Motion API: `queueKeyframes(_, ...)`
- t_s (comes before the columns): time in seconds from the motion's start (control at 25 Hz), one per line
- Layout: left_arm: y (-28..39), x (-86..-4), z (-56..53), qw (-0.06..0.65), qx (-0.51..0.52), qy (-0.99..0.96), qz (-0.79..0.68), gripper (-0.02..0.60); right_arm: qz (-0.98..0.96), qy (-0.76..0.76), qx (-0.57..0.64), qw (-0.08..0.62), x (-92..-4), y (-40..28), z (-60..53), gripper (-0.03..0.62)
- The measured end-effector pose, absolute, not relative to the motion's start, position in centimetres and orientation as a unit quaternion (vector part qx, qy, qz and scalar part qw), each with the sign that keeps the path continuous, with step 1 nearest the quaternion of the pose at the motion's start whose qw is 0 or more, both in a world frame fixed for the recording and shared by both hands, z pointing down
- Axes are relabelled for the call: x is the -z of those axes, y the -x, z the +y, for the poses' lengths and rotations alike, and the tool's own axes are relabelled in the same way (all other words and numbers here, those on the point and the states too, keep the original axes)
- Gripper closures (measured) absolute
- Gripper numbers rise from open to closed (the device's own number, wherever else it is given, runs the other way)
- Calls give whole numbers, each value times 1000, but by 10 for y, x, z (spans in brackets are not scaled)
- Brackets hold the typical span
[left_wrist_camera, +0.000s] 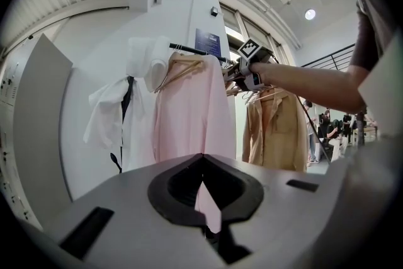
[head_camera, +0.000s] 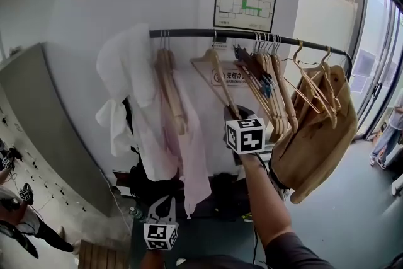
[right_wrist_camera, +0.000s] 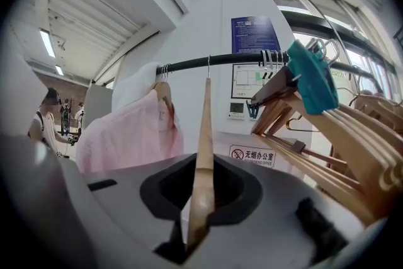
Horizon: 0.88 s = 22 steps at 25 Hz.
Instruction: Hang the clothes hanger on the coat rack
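A wooden clothes hanger (head_camera: 217,75) hangs slanted from the black rack rail (head_camera: 189,33), its metal hook over the rail between the pink shirt and the bunch of bare hangers. My right gripper (head_camera: 234,113) is shut on the hanger's lower arm, a little below the rail. In the right gripper view the wooden arm (right_wrist_camera: 203,135) runs up between the jaws of the right gripper (right_wrist_camera: 203,164) to the rail (right_wrist_camera: 220,60). My left gripper (head_camera: 162,206) hangs low and is shut on nothing. In the left gripper view the left gripper (left_wrist_camera: 201,160) points at the pink shirt.
A white garment (head_camera: 123,79) and a pink shirt (head_camera: 189,135) hang at the rail's left. Several bare wooden hangers (head_camera: 271,85) and a tan jacket (head_camera: 315,135) fill its right. A grey panel (head_camera: 38,123) stands at left. Dark bags (head_camera: 151,189) lie under the rack. A person (head_camera: 387,135) stands far right.
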<state>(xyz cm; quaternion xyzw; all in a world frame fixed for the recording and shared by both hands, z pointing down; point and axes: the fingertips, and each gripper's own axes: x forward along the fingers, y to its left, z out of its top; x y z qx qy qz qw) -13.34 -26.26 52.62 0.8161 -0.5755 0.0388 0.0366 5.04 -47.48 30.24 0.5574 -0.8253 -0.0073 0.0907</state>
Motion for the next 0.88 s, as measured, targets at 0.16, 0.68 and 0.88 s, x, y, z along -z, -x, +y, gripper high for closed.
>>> queueKeyframes(0.16,132,-524,-266,35,-36,-815,-577,572,-824,-558,23,92,-300,-47,-473,548)
queueKeyframes(0.68,115,-519,-266,52,-23,-833,-550,572,-823,-566,40,19,-324,-84,-391,387)
queueKeyframes(0.88,113,-503,-267,50,-3,-835,-548,572,-821,-569,32,18,-387,-85,-331,406)
